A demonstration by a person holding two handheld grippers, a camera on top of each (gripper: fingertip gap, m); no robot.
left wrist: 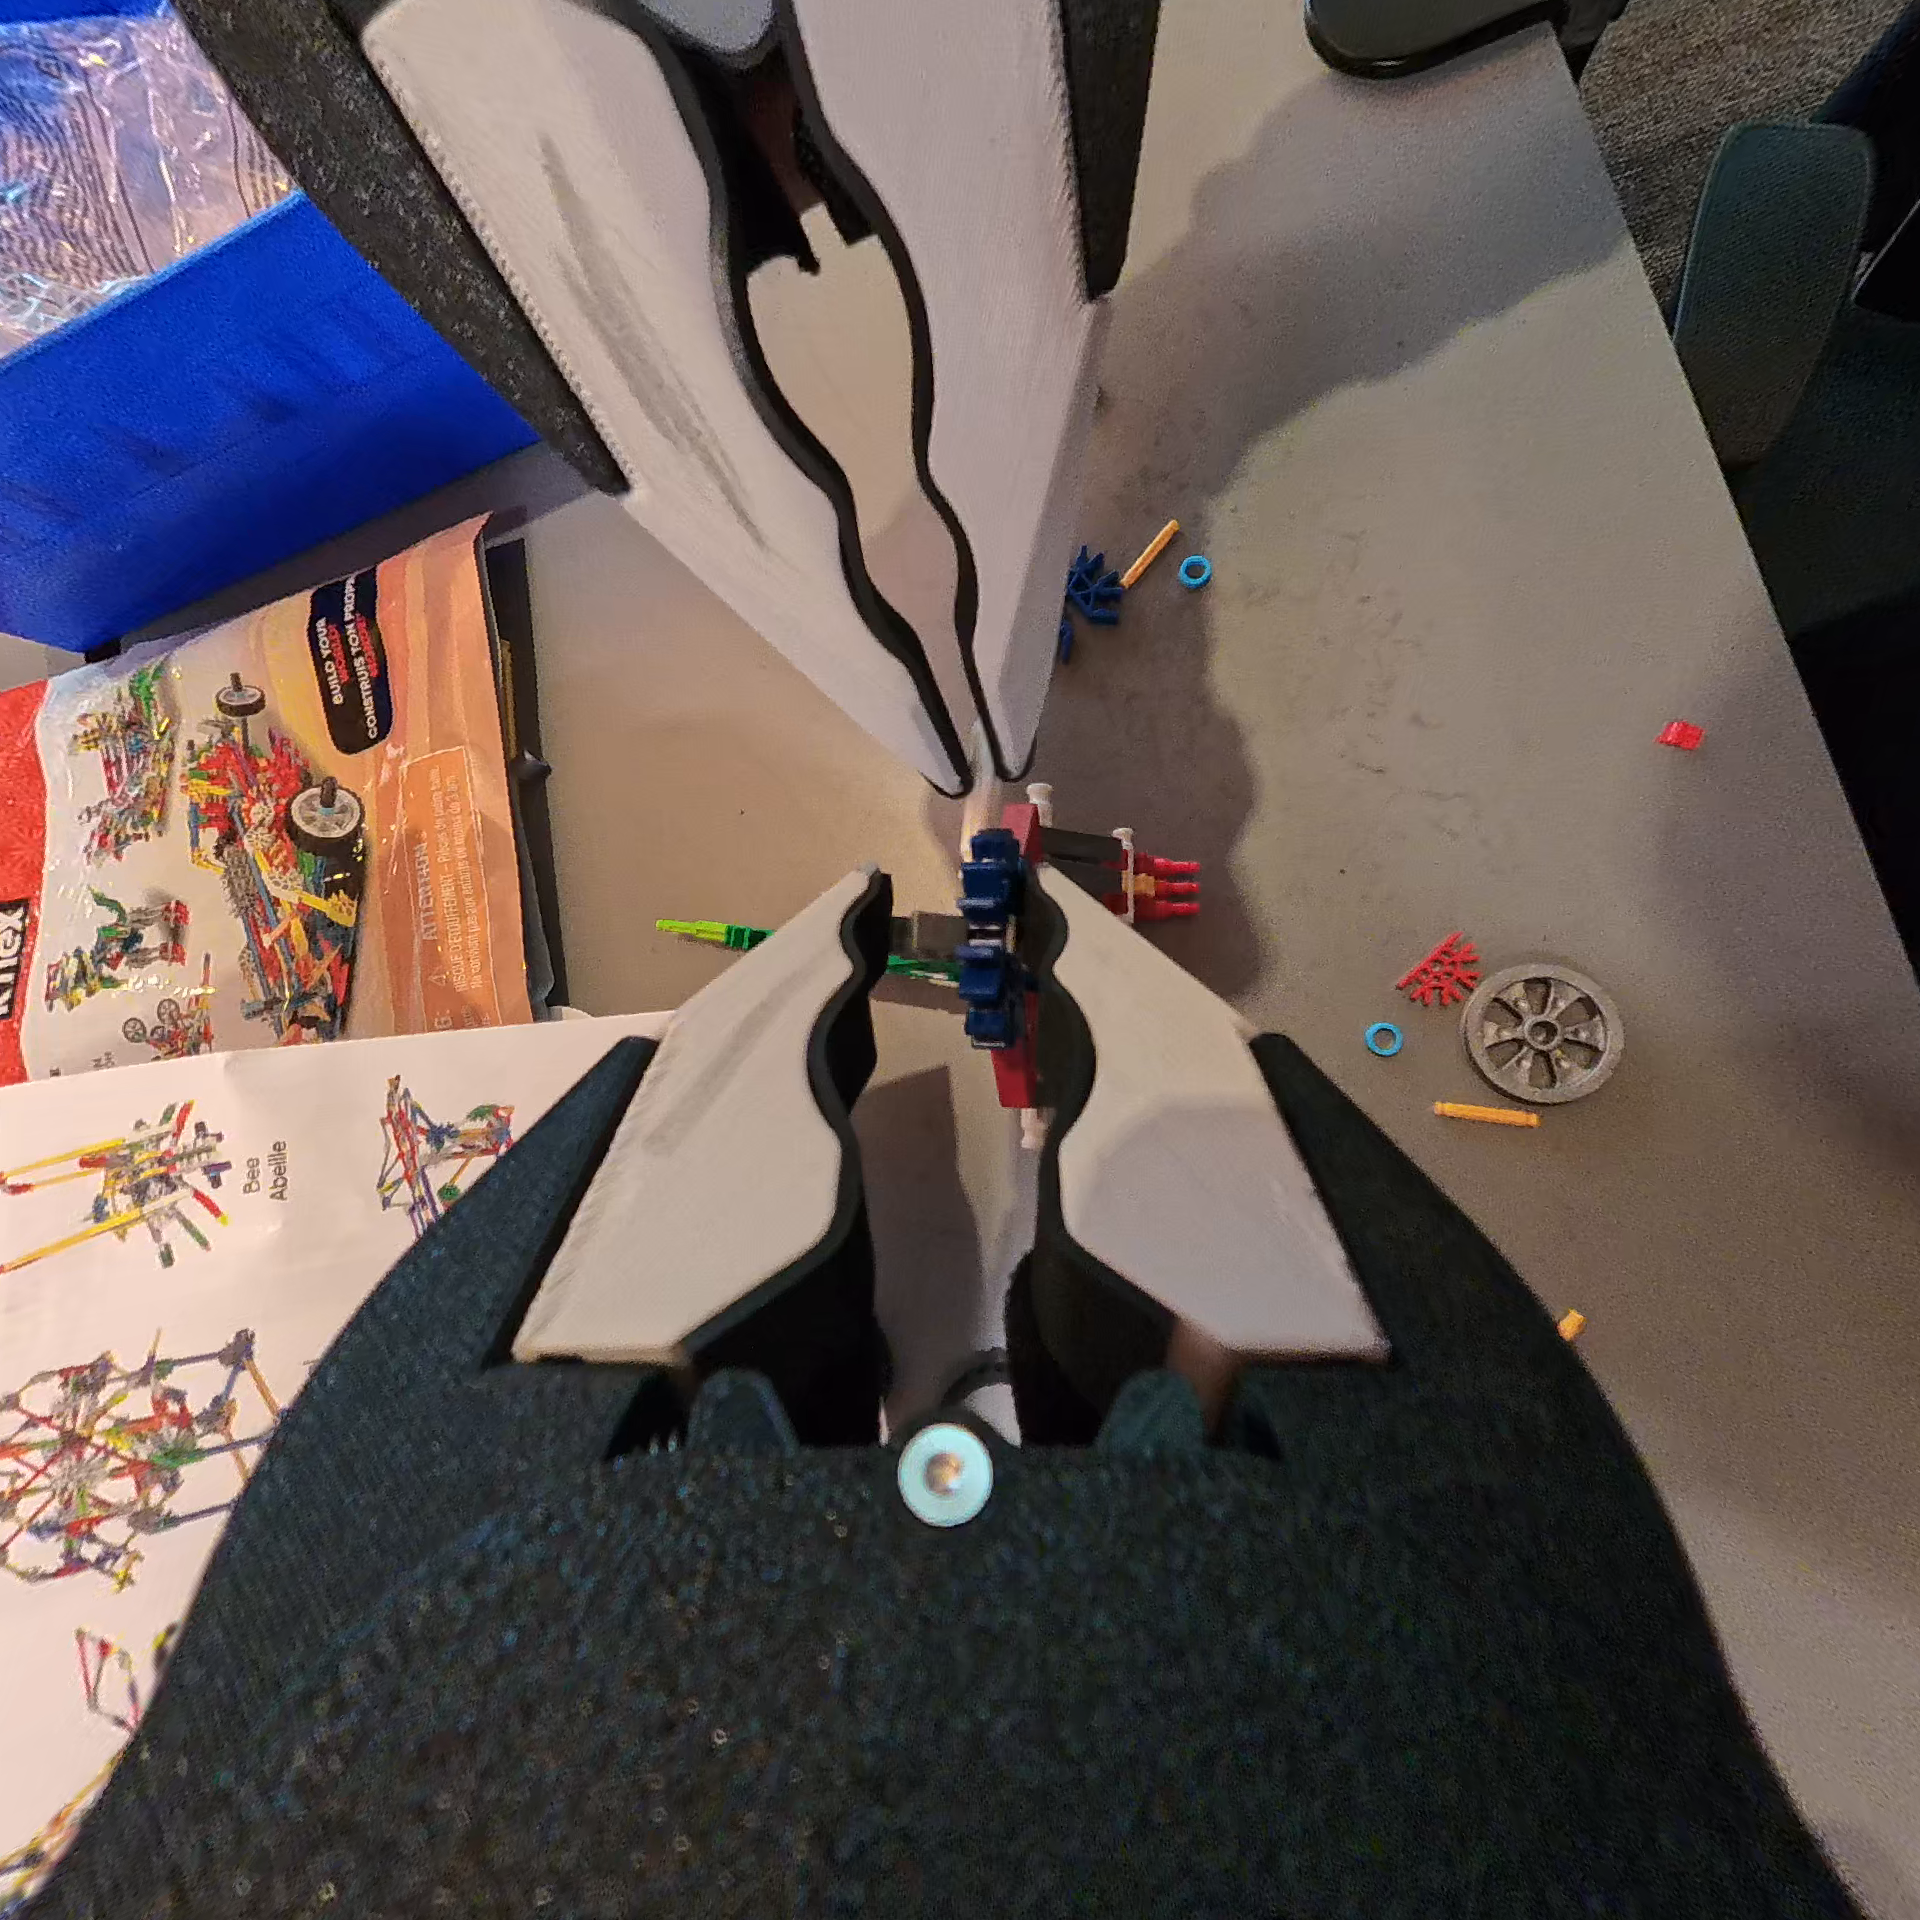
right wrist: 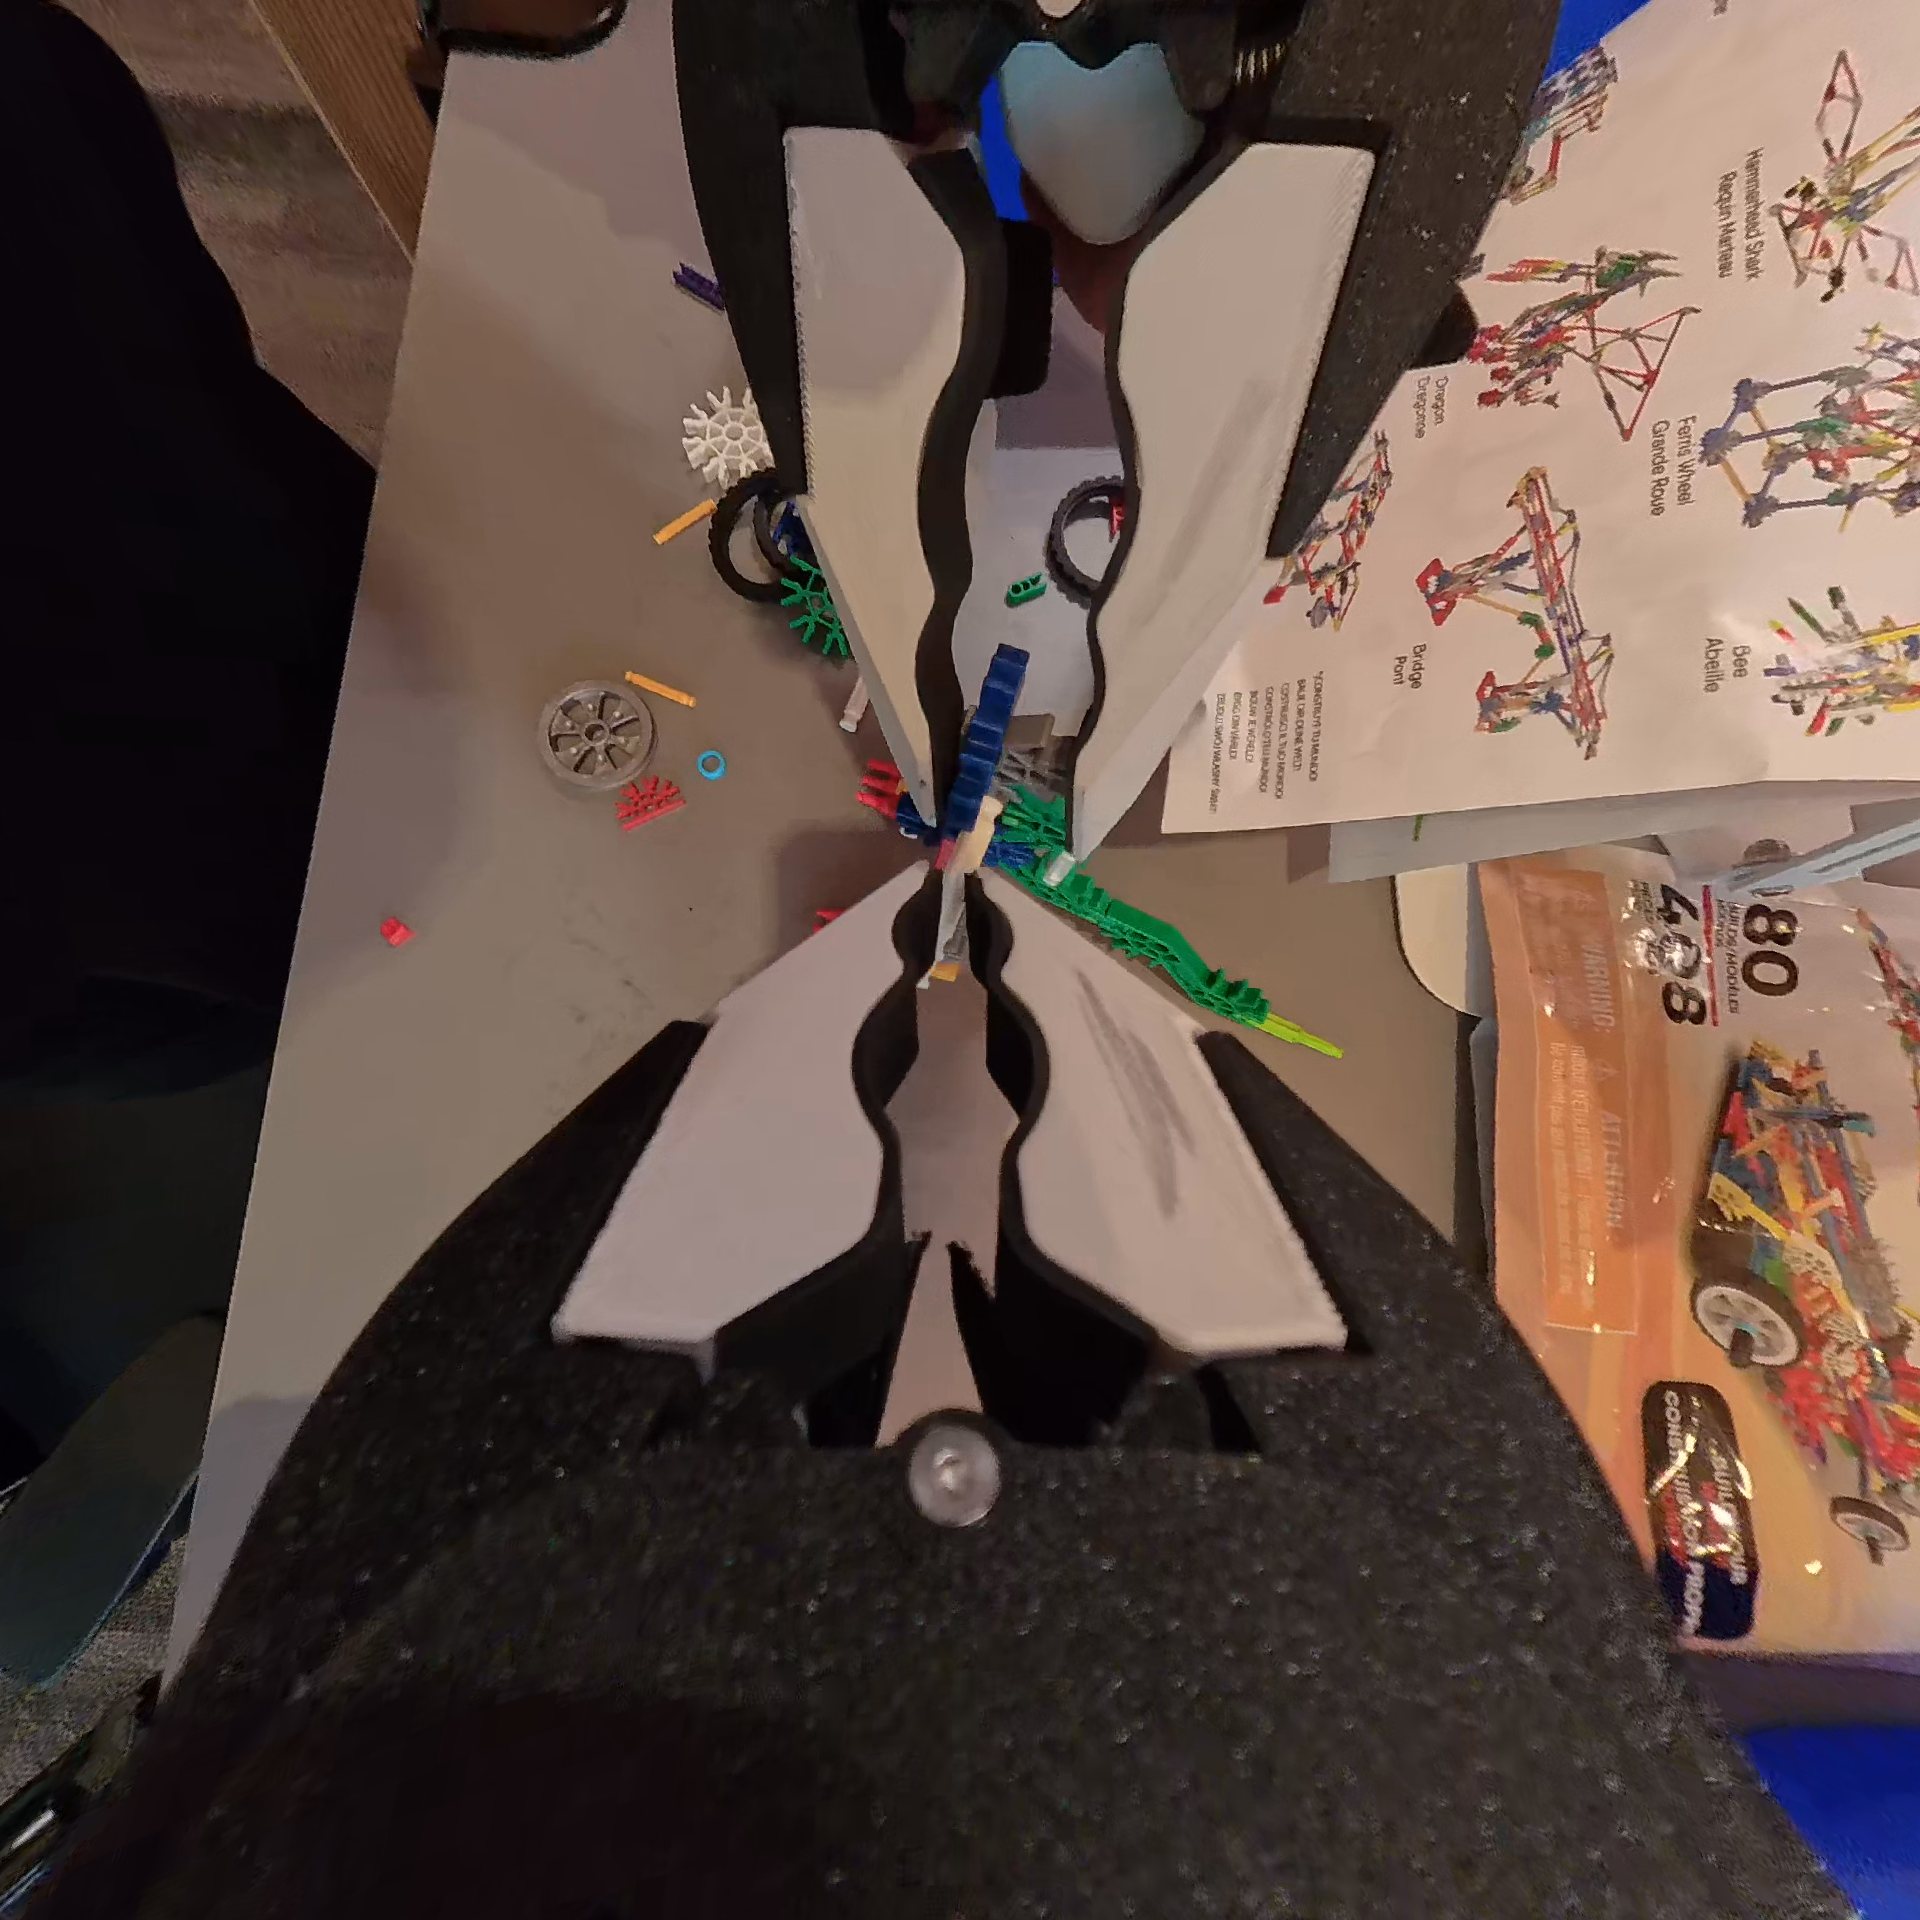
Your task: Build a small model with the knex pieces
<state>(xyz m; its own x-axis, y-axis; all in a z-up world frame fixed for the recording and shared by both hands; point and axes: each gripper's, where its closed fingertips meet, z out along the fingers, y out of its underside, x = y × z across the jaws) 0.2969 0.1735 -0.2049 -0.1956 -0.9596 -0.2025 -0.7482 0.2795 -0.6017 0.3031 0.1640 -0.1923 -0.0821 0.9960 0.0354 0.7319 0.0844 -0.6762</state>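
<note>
My left gripper [left wrist: 958, 883] is shut on a small construction-toy assembly, with its fingers clamping a blue gear [left wrist: 992, 935] and a grey connector beside it. Green rods [left wrist: 707, 928] stick out to the left and red pieces [left wrist: 1153, 883] to the right. My right gripper [left wrist: 982, 777] comes in from the top of the left wrist view, tip to tip with the left one. In the right wrist view the right gripper [right wrist: 951, 883] is shut on a thin white rod [right wrist: 951, 920] that runs into the assembly beside the blue gear [right wrist: 987, 727]. The left gripper [right wrist: 1003, 810] faces it from above.
On the grey table [left wrist: 1403, 416] lie a grey wheel hub [left wrist: 1541, 1034], a red connector [left wrist: 1439, 966], blue rings, orange rods, black tyres [right wrist: 743, 551] and a white connector [right wrist: 727, 431]. An instruction sheet [right wrist: 1558, 416], a parts bag [right wrist: 1662, 1247] and a blue bin [left wrist: 208, 416] sit alongside. My two grippers' fingertips are within a few centimetres of each other. The grey wheel hub [left wrist: 1541, 1034] is about 15 cm from my left fingertips. Seen from the right wrist view [right wrist: 601, 728] as well.
</note>
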